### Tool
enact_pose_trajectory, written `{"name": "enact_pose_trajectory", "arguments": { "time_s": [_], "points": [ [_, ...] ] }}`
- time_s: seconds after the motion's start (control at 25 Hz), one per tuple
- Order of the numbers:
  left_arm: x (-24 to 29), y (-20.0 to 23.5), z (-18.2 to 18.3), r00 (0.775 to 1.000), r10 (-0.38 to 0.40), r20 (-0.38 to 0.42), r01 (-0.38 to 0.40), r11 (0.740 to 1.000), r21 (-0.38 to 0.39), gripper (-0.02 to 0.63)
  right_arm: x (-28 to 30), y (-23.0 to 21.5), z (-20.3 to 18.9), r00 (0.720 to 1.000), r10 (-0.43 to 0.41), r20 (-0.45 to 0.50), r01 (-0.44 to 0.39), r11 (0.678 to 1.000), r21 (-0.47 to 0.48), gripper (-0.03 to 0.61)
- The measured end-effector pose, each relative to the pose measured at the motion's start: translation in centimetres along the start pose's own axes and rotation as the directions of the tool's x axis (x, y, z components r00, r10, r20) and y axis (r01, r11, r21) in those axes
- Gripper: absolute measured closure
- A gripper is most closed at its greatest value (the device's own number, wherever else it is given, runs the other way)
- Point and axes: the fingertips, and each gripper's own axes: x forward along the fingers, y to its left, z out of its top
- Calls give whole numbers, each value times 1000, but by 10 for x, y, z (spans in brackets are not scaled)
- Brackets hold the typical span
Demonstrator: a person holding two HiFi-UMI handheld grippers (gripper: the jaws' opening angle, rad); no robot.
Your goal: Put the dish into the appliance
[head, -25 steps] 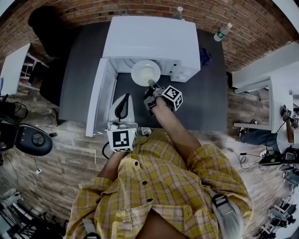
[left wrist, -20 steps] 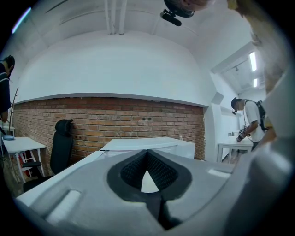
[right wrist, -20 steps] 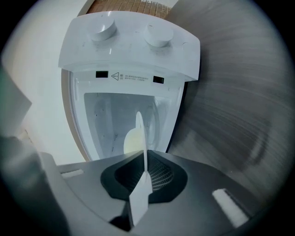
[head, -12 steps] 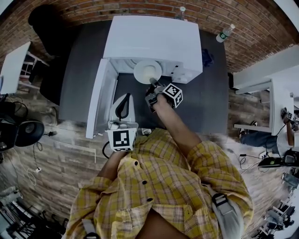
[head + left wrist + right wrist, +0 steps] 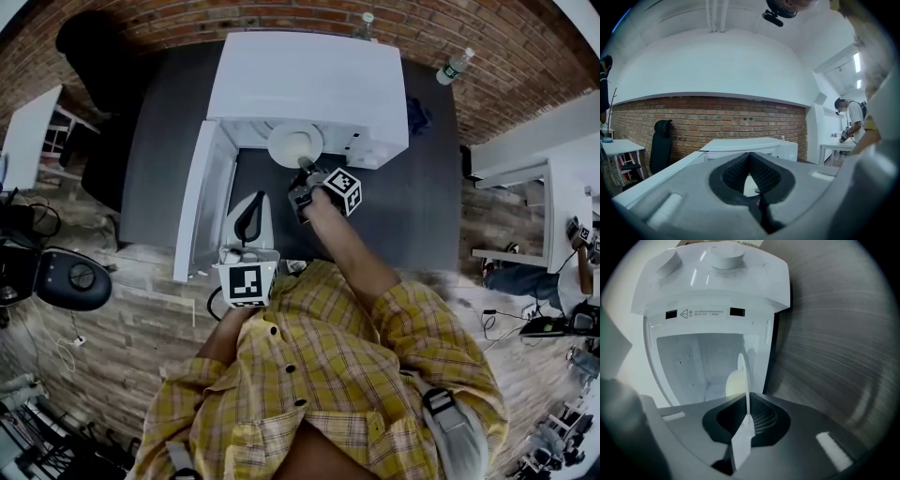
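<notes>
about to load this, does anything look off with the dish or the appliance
Nothing stands out. The right gripper holds the dish by its rim at the open front of the appliance, whose door is swung wide; no spill or damage shows.

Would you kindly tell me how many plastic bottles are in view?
2: one bottle behind the white appliance, a second bottle farther right by the brick wall. Others may be hidden.

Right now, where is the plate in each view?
Head view: plate upper centre, at the mouth of the white appliance, held by the right tool.
Left gripper view: cannot make it out.
Right gripper view: plate edge-on, lower centre, between the jaws.
Shared landmark: that appliance.
</notes>
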Motion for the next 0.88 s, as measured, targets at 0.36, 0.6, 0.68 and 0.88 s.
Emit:
{"name": "enact_pose_trajectory", "arguments": {
  "time_s": [0.36,0.6,0.68,0.88],
  "points": [
    [6,-4,-6,1000,-21,-16,21,1000,8,615,11,1,5,999,31,27,-32,999,43,566],
    [12,-7,-8,999,-34,-14,34,999,6,615,18,3,8,998,44,48,-47,997,67,566],
    [12,-8,-9,999,-36,-17,36,999,3,615,20,4,8,998,40,49,-44,996,77,565],
    [13,-6,-11,999,-29,-28,29,1000,6,615,26,6,6,998,36,61,-41,995,86,563]
  ]
}}
